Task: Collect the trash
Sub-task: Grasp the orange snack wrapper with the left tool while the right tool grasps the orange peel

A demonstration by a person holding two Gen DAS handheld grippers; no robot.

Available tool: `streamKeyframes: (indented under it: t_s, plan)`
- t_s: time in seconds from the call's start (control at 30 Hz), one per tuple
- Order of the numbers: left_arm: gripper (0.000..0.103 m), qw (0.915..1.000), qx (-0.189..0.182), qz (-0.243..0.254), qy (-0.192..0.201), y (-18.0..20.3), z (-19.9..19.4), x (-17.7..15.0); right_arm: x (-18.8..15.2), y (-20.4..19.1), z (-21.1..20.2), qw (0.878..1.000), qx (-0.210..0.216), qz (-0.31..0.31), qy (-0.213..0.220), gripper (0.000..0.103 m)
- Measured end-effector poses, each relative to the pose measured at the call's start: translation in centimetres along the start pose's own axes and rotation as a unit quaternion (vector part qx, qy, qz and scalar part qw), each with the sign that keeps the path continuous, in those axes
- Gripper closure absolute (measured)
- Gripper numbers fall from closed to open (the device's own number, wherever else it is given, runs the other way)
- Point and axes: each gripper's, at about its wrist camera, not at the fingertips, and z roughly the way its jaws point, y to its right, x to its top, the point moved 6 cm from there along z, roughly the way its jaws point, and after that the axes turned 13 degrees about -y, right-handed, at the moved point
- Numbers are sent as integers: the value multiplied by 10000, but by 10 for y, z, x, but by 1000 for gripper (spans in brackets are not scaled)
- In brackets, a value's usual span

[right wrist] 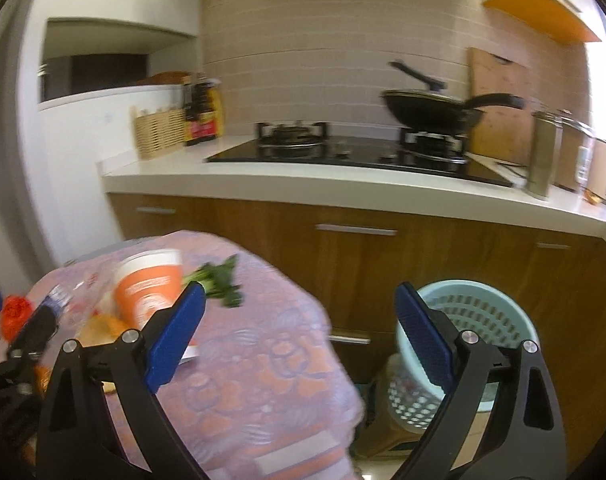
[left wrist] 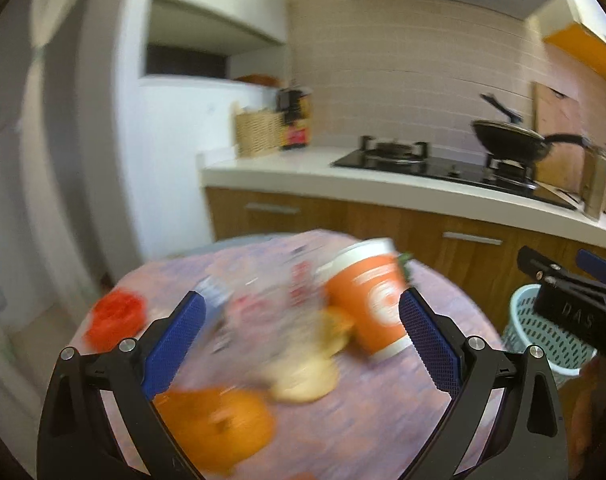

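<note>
Here, a small cloth-covered bench [right wrist: 263,360] holds the trash in one loose cluster: an orange cup [left wrist: 367,300] lying tilted, peel [left wrist: 219,428], a clear wrapper [left wrist: 263,300], a red scrap [left wrist: 115,316] and a green stalk [right wrist: 223,280]. The left gripper [left wrist: 303,340] hangs over the pile, fingers wide apart and holding nothing, probably lining up a first pick. The right gripper [right wrist: 299,340], equally wide and empty, sits between bench and bin [right wrist: 483,320], which stands on the floor beside the bench, likely for short drops.
</note>
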Motion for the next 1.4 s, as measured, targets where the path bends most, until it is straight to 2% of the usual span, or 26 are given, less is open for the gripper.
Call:
streamKeyframes:
  t_s: [0.17, 0.27, 0.43, 0.57, 0.7, 0.77, 0.8, 0.83, 0.93, 1.03, 1.1, 1.13, 1.2, 1.33, 1.4]
  plan:
    - [9, 9964, 21, -663, -524, -91, -12, -36, -12, -37, 5, 9973, 614, -402, -99, 12]
    - [9, 9928, -272, -783, -860, -123, -8, -55, -19, -56, 12, 9930, 983, -595, -261, 12]
    - [9, 9884, -481, -527, -1341, -126, 15, -73, -31, -84, 14, 9853, 1347, -997, -336, 12]
    - [9, 9807, -987, -756, -1511, -128, 39, -77, -38, -98, 13, 9807, 1487, -1208, -382, 12]
    - [10, 9737, -1347, -748, -1677, -124, 63, -74, -44, -107, 18, 9769, 1604, -1304, -537, 12]
    - [19, 9686, -1514, -795, -1804, -121, 73, -74, -48, -112, 21, 9757, 1609, -1356, -613, 12]
    - [20, 9668, -1572, -797, -1849, -119, 76, -75, -50, -115, 22, 9747, 1626, -1387, -657, 12]
    - [21, 9668, -1583, -803, -1840, -118, 77, -76, -51, -116, 23, 9738, 1650, -1408, -681, 12]
    - [35, 9646, -1722, -834, -1815, -116, 74, -78, -55, -122, 25, 9712, 1727, -1462, -747, 12]
    - [42, 9638, -1782, -848, -1790, -115, 70, -81, -63, -133, 27, 9656, 1885, -1568, -872, 12]
    - [49, 9622, -1868, -887, -1770, -116, 66, -84, -69, -140, 29, 9616, 1978, -1644, -961, 12]
    - [57, 9615, -1926, -905, -1737, -115, 63, -85, -73, -145, 29, 9592, 2025, -1692, -1017, 12]
    - [64, 9619, -1955, -926, -1671, -115, 57, -87, -80, -155, 28, 9548, 2107, -1786, -1097, 12]
    - [88, 9637, -2004, -968, -1478, -121, 38, -86, -94, -177, 26, 9459, 2225, -2042, -1188, 12]
    - [90, 9660, -1928, -1022, -1383, -130, 30, -86, -99, -190, 27, 9388, 2379, -2117, -1312, 12]
